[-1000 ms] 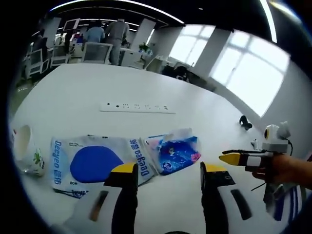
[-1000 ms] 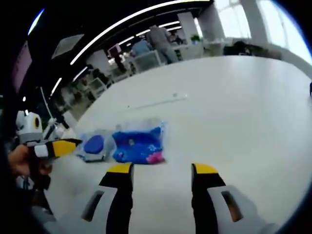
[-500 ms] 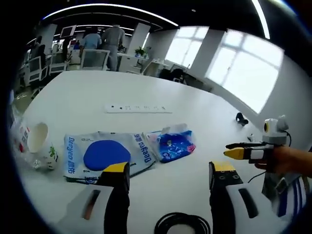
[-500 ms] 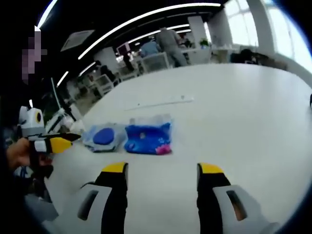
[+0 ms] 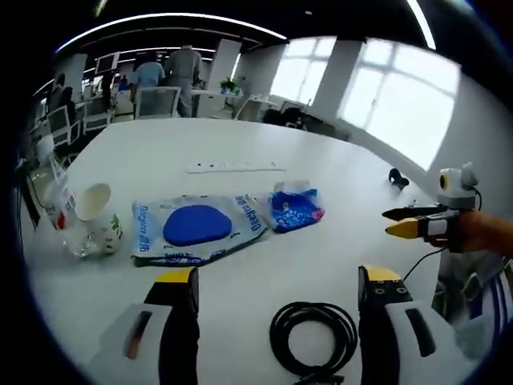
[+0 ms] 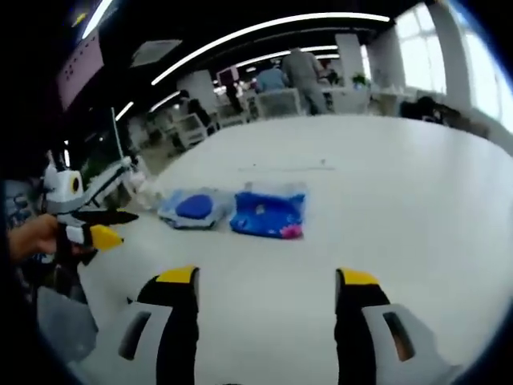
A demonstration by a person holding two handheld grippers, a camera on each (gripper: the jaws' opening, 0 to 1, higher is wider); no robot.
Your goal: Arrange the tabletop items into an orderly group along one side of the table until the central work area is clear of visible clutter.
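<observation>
Hovering above the white surface (image 5: 240,144), the left gripper (image 5: 276,281) and right gripper (image 6: 267,277) are both held with jaws spread wide and empty, apparently ready for a first pick. The large wipes pack (image 5: 196,227) and the small blue packet (image 5: 294,210) lie side by side near the middle. A paper cup (image 5: 94,207) stands at the left edge. A coiled black cable (image 5: 313,337) lies between the left jaws, judged the nearest item to be moved aside.

the white wipes pack (image 5: 195,228) bears blue lettering, too blurred to read.
</observation>
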